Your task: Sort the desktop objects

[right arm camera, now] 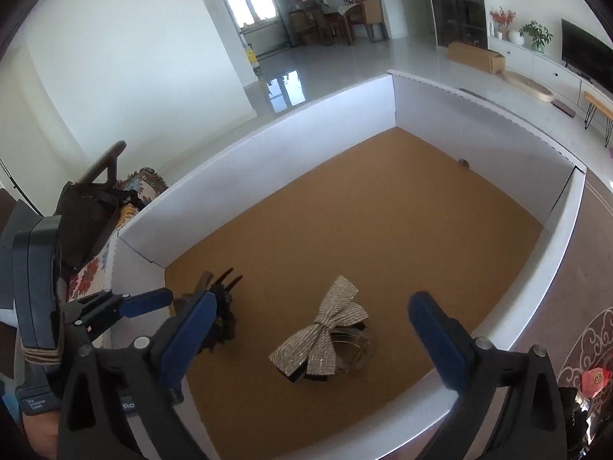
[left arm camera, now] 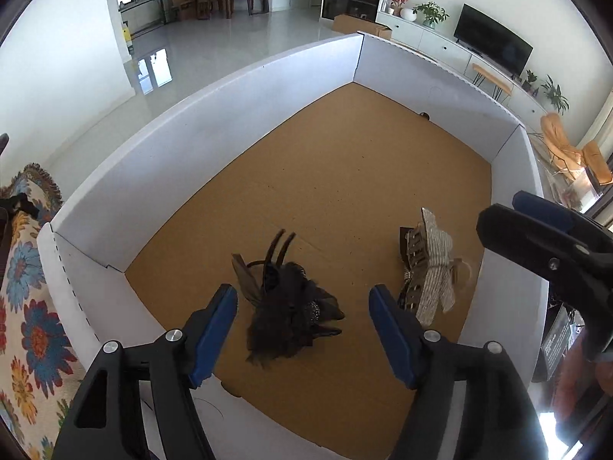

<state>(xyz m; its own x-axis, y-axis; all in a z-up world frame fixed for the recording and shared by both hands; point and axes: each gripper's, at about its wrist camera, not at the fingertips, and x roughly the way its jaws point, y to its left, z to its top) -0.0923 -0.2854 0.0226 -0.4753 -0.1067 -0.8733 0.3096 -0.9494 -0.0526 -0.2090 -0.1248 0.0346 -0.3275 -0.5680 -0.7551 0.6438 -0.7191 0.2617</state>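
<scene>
A black feathered hair piece [left arm camera: 287, 318] lies on the brown floor of a white-walled box [left arm camera: 230, 115]. My left gripper [left arm camera: 302, 295] hangs open over it, one blue pad on either side, not touching. To its right lies a silver glitter bow clip [left arm camera: 433, 268]. In the right wrist view the bow clip [right arm camera: 322, 333] sits below and between the blue pads of my right gripper [right arm camera: 312, 299], which stands wide open and holds nothing. The black hair piece [right arm camera: 226, 322] is partly hidden behind the right gripper's left finger. The left gripper [right arm camera: 145, 303] shows at the left edge there.
The box walls [right arm camera: 268, 161] rise on all sides around the brown floor. A small dark object [left arm camera: 424, 115] lies against the far wall. A floral cloth [left arm camera: 27, 306] lies outside the box on the left, and a patterned rug [right arm camera: 586, 345] on the right.
</scene>
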